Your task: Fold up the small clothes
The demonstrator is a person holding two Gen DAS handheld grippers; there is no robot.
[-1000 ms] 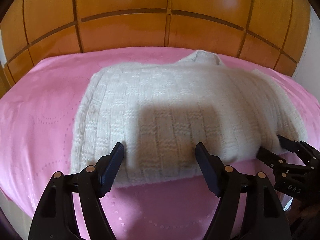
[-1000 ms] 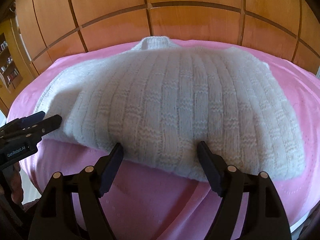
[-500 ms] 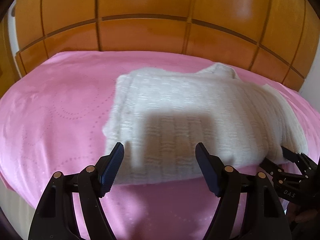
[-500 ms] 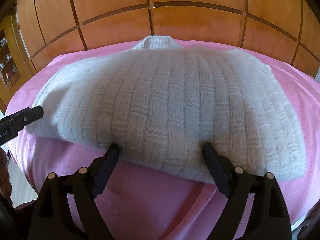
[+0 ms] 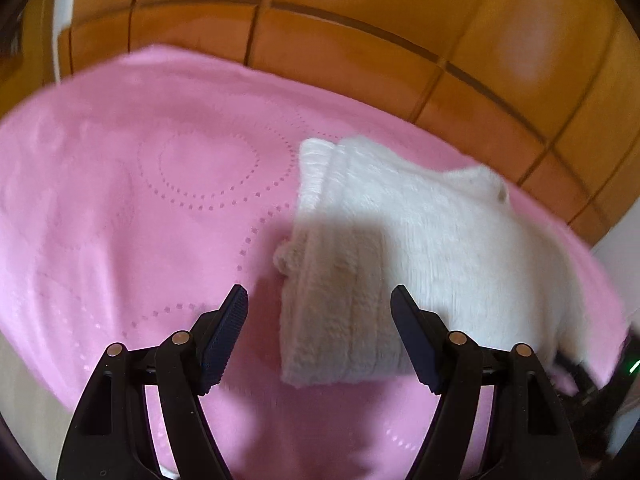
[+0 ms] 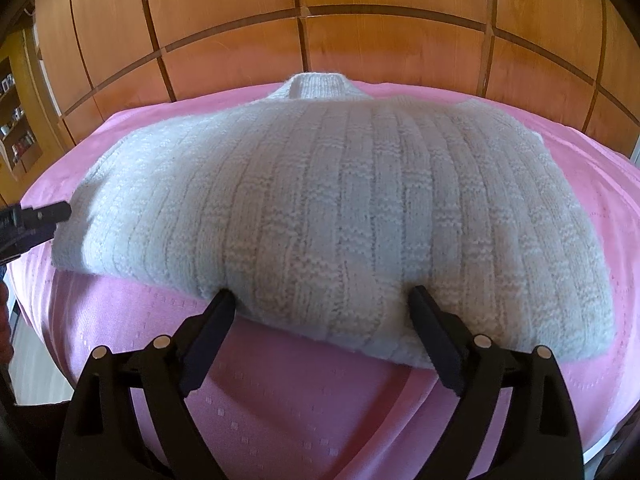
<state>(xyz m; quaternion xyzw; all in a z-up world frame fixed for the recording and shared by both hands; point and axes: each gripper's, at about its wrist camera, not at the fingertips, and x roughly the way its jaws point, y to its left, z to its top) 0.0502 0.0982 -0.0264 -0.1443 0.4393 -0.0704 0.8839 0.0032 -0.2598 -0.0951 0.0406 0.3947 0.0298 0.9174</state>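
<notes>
On the pink bed [image 6: 280,420], right tool [image 6: 320,312] just widened around sweater [image 6: 340,208] hem; left tool [image 5: 320,312] apart, slid sideways — regrasp next.

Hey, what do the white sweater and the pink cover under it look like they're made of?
Sweater: chunky knitted yarn, likely wool or acrylic; fuzzy, matte, with raised ribs and basketweave blocks. Pink cover: smooth woven fabric with a slight sheen, probably cotton or a blend; small woven-in squares and dotted circles show.

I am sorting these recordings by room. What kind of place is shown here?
Probably a bedroom at home. A white knitted sweater lies on a pink bedspread, a panelled wooden headboard or wall stands behind it, and a shelf of small items is at the left.
</notes>
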